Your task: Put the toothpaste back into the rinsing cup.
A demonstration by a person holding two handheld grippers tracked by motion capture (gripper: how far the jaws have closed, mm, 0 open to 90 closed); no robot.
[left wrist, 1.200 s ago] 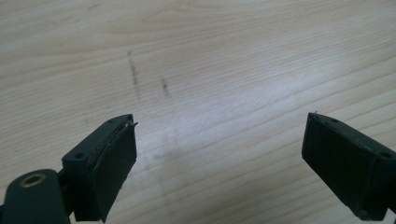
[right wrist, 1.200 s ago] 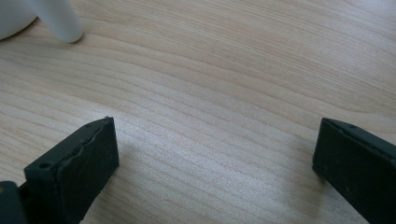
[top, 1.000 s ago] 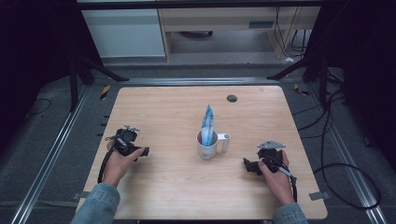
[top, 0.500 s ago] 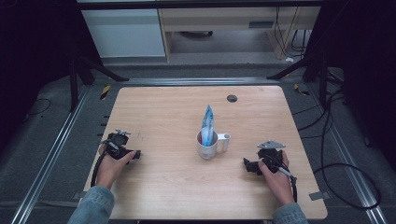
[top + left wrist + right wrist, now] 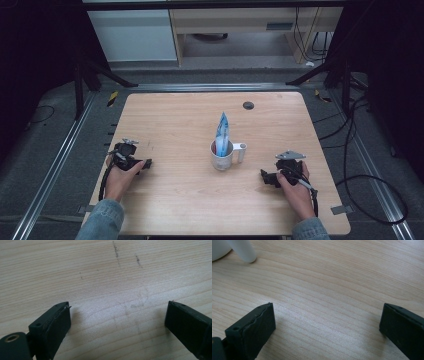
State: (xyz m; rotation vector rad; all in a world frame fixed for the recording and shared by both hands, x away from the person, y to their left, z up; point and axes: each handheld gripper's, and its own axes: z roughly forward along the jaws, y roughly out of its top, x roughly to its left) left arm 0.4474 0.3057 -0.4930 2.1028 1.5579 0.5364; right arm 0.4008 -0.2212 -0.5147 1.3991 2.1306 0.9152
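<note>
**Mug and pouch stand alone mid-table, both grippers empty**

A white mug (image 5: 222, 155) stands upright near the middle of the table (image 5: 175, 120), its handle turned toward the person's right. A blue and white pouch (image 5: 222, 131) sits in it, upright and rising well above the rim. In the right gripper view the handle and a bit of the mug's base (image 5: 239, 250) show at the upper left corner, apart from the jaws.

The right gripper (image 5: 268, 178) rests on the table to the right of the mug, near it but not touching, with its jaws pointing roughly toward the mug. Its own view shows the two black jaws set wide apart over bare wood. The left gripper (image 5: 144, 163) lies well apart from the mug, near the left edge, and its jaws also stand wide apart with nothing between them; only some faint dark scuff marks (image 5: 116, 251) lie ahead.

Judging by how things lie, the pouch is already lodged in the mug and neither gripper has any hold on either. This looks like either a finished placement or a start with all the handling left; the pictures do not settle which. A small dark disc (image 5: 248, 105) lies near the far edge.
</note>
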